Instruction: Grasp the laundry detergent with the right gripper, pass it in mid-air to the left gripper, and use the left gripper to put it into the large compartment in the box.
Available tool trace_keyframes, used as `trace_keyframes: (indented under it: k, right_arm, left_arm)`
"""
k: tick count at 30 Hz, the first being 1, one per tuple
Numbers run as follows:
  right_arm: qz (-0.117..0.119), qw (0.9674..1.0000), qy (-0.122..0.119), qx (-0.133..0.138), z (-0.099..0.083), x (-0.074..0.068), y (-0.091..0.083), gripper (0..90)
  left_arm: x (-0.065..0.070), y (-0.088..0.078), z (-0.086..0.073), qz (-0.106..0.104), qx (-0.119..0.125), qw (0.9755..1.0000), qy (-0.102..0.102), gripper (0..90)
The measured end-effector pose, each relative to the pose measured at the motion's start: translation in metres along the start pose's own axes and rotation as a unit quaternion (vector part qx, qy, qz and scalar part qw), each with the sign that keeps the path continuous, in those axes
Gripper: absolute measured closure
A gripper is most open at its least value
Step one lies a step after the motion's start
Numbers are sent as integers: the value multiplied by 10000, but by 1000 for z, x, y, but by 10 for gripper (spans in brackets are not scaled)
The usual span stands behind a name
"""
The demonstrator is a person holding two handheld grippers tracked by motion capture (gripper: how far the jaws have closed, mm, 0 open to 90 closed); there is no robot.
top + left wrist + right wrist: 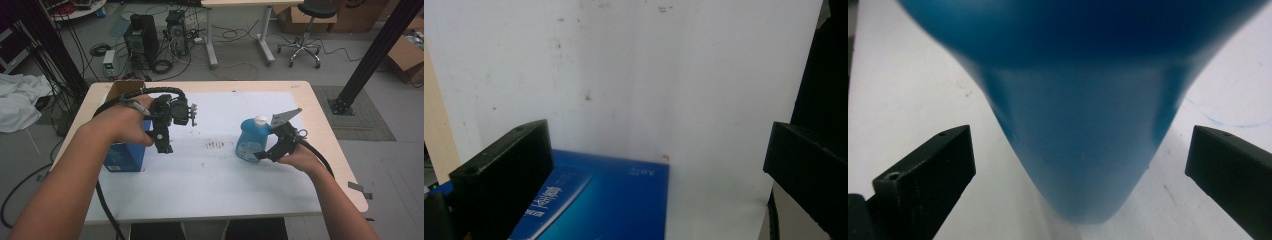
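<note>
A blue bottle (250,142) with a white cap stands right of centre on the white sheet (215,185). My right gripper (263,153) is open beside it at its right; in the right gripper view the bottle (1083,125) sits close ahead, between the spread jaws of the gripper (1080,155) without touching them. A blue box (125,156) rests at the sheet's left. My left gripper (163,145) hangs open just right of it, pointing down. In the left gripper view the box top (609,200) lies under my left gripper (656,155), near the left jaw.
A brown cardboard flap (122,90) rises behind the left hand. The wooden table's edge (327,130) lies right of the sheet. On the floor beyond are computer towers (142,37), cables, a stool (307,30) and a black frame post (372,55).
</note>
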State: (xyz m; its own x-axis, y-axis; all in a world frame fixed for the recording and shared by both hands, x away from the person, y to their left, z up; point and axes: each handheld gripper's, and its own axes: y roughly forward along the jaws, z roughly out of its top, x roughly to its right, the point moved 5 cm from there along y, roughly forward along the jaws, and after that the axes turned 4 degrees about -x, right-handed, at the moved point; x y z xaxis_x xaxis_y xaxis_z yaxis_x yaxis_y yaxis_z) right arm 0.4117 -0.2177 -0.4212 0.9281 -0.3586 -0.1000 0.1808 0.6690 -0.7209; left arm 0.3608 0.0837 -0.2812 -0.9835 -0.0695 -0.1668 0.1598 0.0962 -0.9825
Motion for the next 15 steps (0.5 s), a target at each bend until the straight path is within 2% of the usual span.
trace_keyframes:
  k: [15]
  right_arm:
    - [-77,9985,42,536,0,1,9,0]
  left_arm:
    - [3,-4,0,33,-41,10000,7,1]
